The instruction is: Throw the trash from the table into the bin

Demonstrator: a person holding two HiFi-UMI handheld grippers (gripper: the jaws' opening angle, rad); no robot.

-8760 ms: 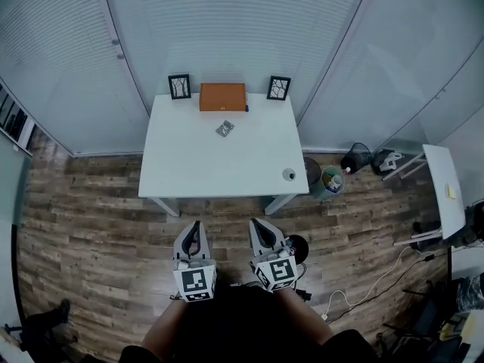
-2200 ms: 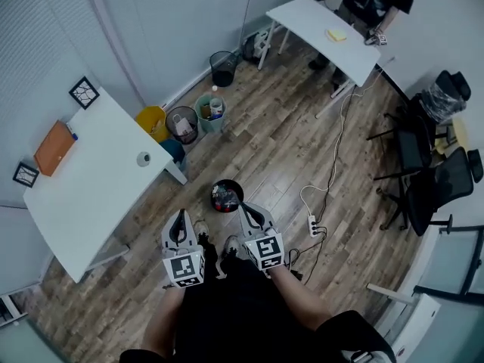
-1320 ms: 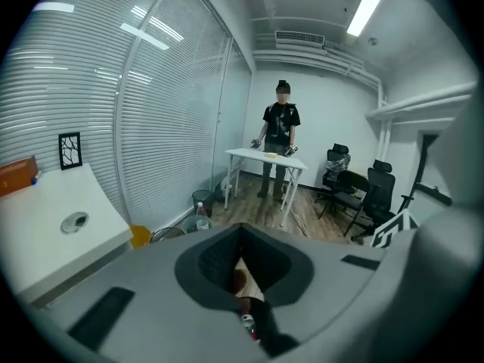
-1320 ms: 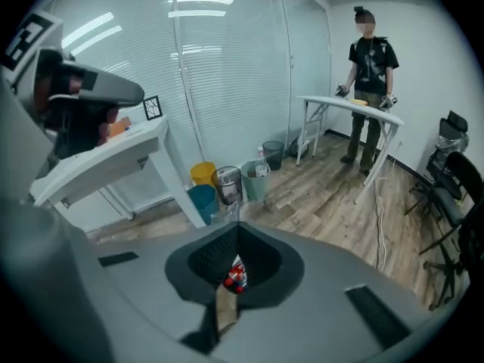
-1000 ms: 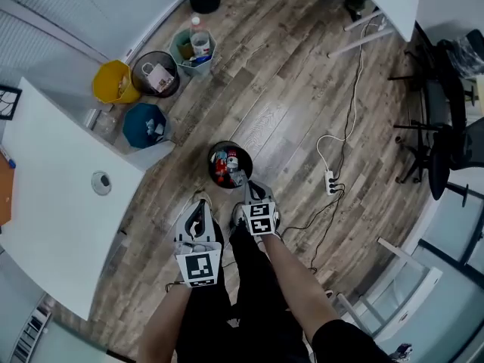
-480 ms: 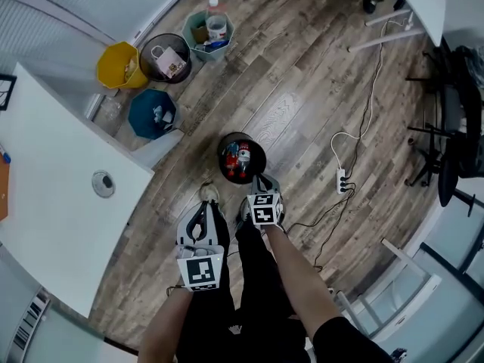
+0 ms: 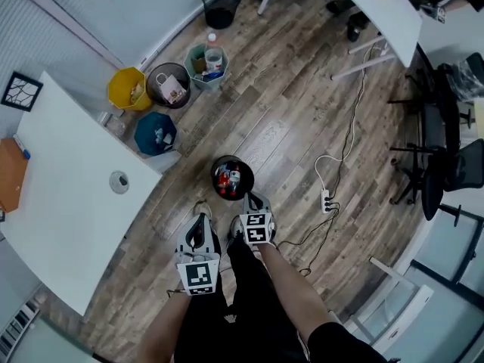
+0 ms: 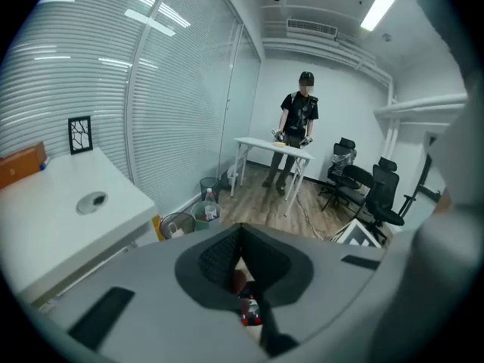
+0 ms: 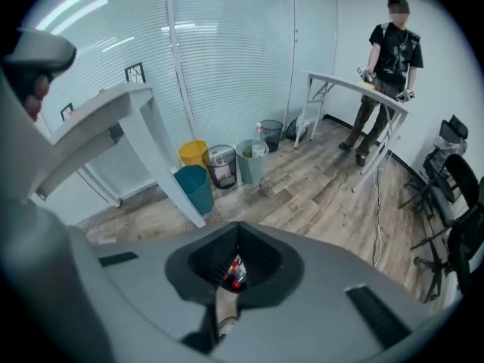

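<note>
Just ahead of both pairs of jaws, the black bin stands on the wooden floor with red-and-white trash inside. The left gripper and right gripper are both closed on nothing; the white worktop lies to their left.

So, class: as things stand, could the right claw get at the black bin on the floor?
Probably yes. The right claw hangs just beside the black bin, the bin's top is open, and nothing lies between them. The claw is shut and holds nothing.
</note>
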